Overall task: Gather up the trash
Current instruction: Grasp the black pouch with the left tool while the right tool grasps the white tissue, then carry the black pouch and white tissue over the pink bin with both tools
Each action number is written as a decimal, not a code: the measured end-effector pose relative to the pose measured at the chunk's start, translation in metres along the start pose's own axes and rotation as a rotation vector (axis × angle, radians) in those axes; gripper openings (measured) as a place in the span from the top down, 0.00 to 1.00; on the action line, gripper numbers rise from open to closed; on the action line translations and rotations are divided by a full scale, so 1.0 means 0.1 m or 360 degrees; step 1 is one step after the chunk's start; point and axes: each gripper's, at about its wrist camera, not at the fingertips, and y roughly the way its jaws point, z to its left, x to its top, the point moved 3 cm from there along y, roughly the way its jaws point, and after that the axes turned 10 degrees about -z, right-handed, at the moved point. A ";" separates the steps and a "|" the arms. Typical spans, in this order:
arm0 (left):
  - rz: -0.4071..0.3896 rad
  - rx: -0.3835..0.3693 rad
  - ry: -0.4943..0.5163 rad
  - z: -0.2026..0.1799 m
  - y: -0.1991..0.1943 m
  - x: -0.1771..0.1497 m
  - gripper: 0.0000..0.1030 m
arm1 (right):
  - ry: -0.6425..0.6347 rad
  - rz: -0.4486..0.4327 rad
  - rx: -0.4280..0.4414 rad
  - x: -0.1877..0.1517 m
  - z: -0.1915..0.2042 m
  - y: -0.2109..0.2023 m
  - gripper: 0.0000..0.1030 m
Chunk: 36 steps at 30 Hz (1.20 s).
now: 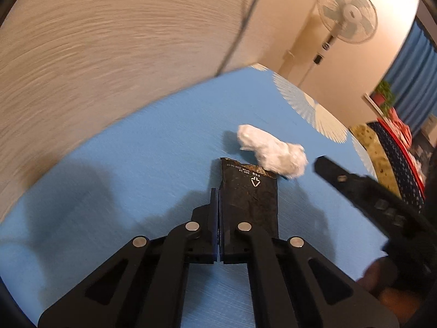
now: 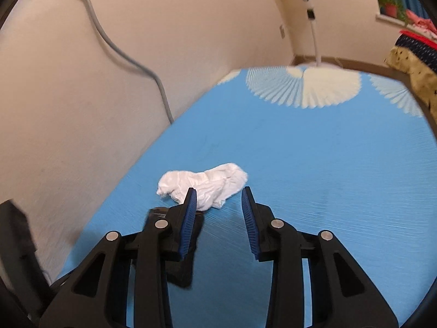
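Trash lies in two pieces on a blue bench point(image 1: 123, 164) with white fan-shaped patterns along its far edge: a crumpled white tissue point(image 1: 270, 150) and a flat black wrapper point(image 1: 248, 199) with gold trim and a small white arrow mark. In the left wrist view the tissue rests just beyond the wrapper's torn far end and overlaps its upper right corner.

The left hand-held gripper point(image 1: 217, 191) has its jaws pressed fully together, with no gap between the blue pads. It sits at the wrapper's left edge; whether that edge is pinched between the pads or only lies beside them cannot be told, since the right finger covers the near part of the wrapper.

The right hand-held gripper point(image 2: 218, 191) stands moderately open and empty, blue ribbed pads facing each other, tips just short of the tissue point(image 2: 207, 183). Its left fingertip overlaps the tissue's near edge in the right wrist view, but contact cannot be confirmed. The wrapper point(image 2: 188, 254) shows as a dark shape behind that left finger. From the left wrist view the right hand-held gripper point(image 1: 327, 172) enters blurred from the right, its tip near the tissue.

A beige textured wall point(image 1: 95, 54) borders the bench, with a grey cable point(image 2: 114, 46) hanging down it. A standing fan point(image 1: 347, 13) is in the far corner, near blue curtains point(image 1: 415, 82), a potted plant point(image 2: 387, 0) on a sill, and patterned fabric point(image 2: 415, 54) off the bench's right side.
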 end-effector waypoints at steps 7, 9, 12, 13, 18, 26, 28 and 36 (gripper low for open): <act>0.0010 0.0006 -0.0024 0.02 0.00 0.00 1.00 | 0.0053 0.0101 0.0028 -0.06 0.08 0.28 0.73; 0.0009 0.0004 -0.0023 0.02 0.01 0.00 1.00 | 0.0059 0.0112 0.0035 -0.08 0.09 0.30 0.90; 0.0000 0.0011 0.0000 0.00 -0.01 0.00 1.00 | 0.0039 0.0084 0.0035 -0.05 0.09 0.20 0.97; -0.0003 0.0012 0.0007 0.00 -0.01 0.00 1.00 | 0.0032 0.0063 0.0023 -0.04 0.08 0.13 0.97; -0.0014 -0.0025 0.0085 -0.14 -0.07 0.00 1.00 | 0.0020 -0.0018 -0.0057 -0.03 -0.02 -0.25 0.97; -0.0059 -0.0110 0.0205 -0.34 -0.32 0.00 1.00 | 0.0011 -0.0168 -0.0239 -0.06 -0.15 -1.03 0.97; -0.0067 -0.0135 0.0237 -0.39 -0.41 -0.02 1.00 | 0.0012 -0.0196 -0.0271 -0.06 -0.18 -1.19 0.97; -0.0111 -0.0235 0.0346 -0.60 -0.73 -0.04 1.00 | 0.0032 -0.0279 -0.0396 -0.17 -0.28 -1.88 0.97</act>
